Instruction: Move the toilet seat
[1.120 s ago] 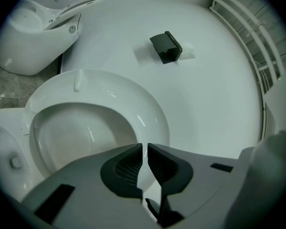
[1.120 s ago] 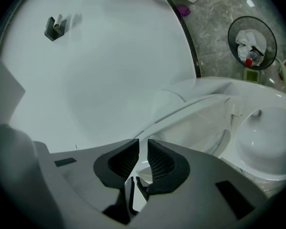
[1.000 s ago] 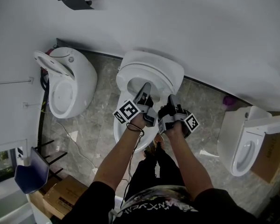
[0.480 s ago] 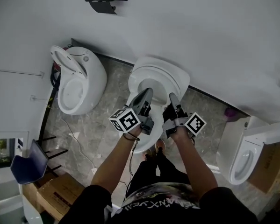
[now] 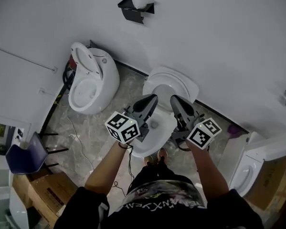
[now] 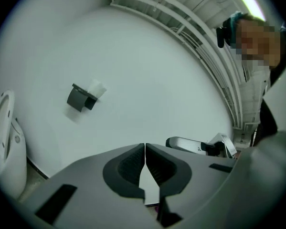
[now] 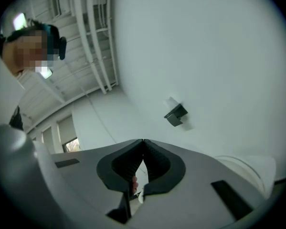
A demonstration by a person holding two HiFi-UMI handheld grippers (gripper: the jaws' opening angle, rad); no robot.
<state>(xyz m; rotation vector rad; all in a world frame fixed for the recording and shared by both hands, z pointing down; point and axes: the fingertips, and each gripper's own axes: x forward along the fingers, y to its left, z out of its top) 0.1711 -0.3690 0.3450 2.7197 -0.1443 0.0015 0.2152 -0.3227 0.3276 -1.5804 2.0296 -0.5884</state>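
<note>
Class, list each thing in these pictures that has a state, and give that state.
left gripper: shut, empty
right gripper: shut, empty
middle toilet seat: appears raised, leaning back
left toilet lid: raised
right toilet: bowl uncovered, only partly in view

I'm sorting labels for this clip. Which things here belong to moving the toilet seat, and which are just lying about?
For the job:
middle toilet
left gripper and right gripper, both with jaws shut on nothing

Just lying about:
toilet at left
toilet at right
black wall holder
blue chair
cardboard box
</note>
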